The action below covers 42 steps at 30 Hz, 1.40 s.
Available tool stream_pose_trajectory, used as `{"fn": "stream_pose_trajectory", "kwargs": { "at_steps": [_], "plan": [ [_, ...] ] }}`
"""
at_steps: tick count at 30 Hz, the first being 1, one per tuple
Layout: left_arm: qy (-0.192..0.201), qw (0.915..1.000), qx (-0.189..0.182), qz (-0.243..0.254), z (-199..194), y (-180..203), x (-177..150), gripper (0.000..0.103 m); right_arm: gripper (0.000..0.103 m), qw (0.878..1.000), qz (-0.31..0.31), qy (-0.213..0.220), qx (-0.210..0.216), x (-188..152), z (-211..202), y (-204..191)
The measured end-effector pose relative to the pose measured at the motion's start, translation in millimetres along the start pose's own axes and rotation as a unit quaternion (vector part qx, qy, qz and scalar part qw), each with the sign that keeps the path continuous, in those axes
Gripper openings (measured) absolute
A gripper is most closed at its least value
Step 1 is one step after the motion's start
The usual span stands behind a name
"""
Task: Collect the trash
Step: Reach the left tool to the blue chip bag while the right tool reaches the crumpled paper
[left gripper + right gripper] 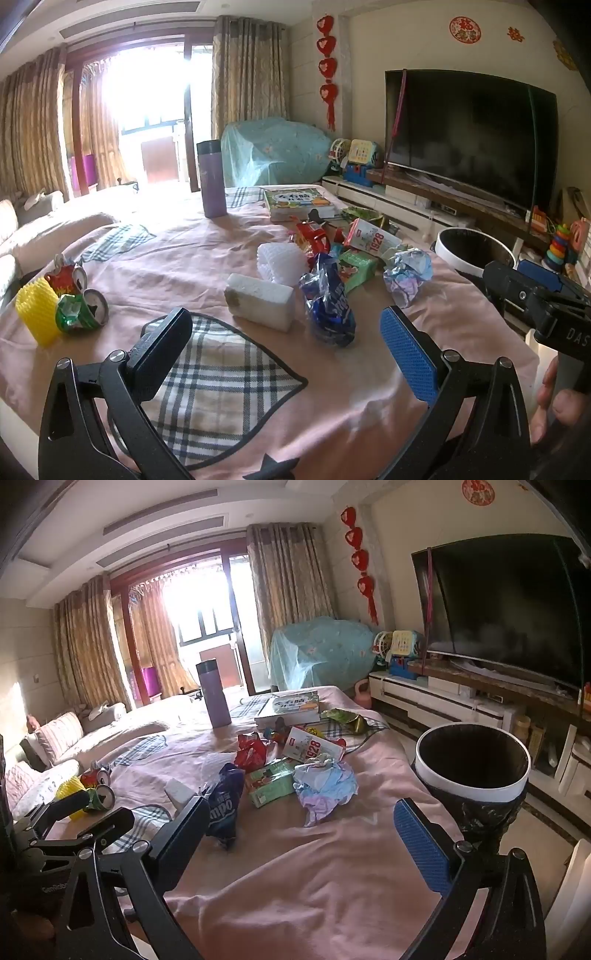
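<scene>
The left claw (286,347) hung with its jaws spread wide and empty over the pink-clothed counter (184,266). At ten o'clock sat a yellow foam net sleeve (35,312) touching crushed cans (79,302). A white foam block (260,304) and crumpled blue plastic wrapper (327,310) lay at twelve. The right claw (301,821) was equally agape, with a white-rimmed bin (471,771) at two o'clock.

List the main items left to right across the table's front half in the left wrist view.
Yellow foam net → crushed green can → white foam block → blue plastic wrapper → crumpled paper ball → trash bin, off the table's right edge.
</scene>
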<state>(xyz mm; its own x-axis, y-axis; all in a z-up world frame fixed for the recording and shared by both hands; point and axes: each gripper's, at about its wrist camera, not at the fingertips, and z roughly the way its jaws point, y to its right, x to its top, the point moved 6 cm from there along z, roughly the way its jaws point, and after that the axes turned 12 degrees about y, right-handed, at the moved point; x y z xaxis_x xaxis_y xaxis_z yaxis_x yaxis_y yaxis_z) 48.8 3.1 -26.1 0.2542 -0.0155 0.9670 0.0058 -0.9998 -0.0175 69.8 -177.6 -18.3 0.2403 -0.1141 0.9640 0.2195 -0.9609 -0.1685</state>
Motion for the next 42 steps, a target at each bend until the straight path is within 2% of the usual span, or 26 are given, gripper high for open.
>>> {"fn": "stream_pose_trajectory", "kwargs": {
  "at_steps": [16, 22, 26, 31, 34, 42],
  "plan": [
    [-0.005, 1.0, -0.003, -0.001, 3, 4, -7, 0.103, 0.101, 1.0, 0.001, 0.001, 0.002, 2, 0, 1],
    [-0.018, 0.9998, -0.009, -0.008, 11, 8, -9, 0.103, 0.101, 1.0, 0.006, -0.007, 0.007, -3, 5, 7],
    [-0.03, 0.9994, -0.012, -0.009, 17, 8, -12, 0.103, 0.101, 1.0, 0.008, -0.009, 0.007, -5, 10, 10],
    [-0.053, 0.9982, -0.019, -0.019, 29, 7, -16, 0.103, 0.101, 0.999, 0.013, -0.039, 0.008, -12, 20, 16],
    [-0.069, 0.997, -0.027, -0.024, 39, 9, -19, 0.103, 0.101, 0.999, 0.02, -0.04, 0.014, -13, 28, 20],
    [-0.1, 0.9939, -0.04, -0.023, 74, 23, -23, 0.101, 0.1, 0.996, 0.027, -0.075, 0.028, -17, 66, 32]
  ]
}}
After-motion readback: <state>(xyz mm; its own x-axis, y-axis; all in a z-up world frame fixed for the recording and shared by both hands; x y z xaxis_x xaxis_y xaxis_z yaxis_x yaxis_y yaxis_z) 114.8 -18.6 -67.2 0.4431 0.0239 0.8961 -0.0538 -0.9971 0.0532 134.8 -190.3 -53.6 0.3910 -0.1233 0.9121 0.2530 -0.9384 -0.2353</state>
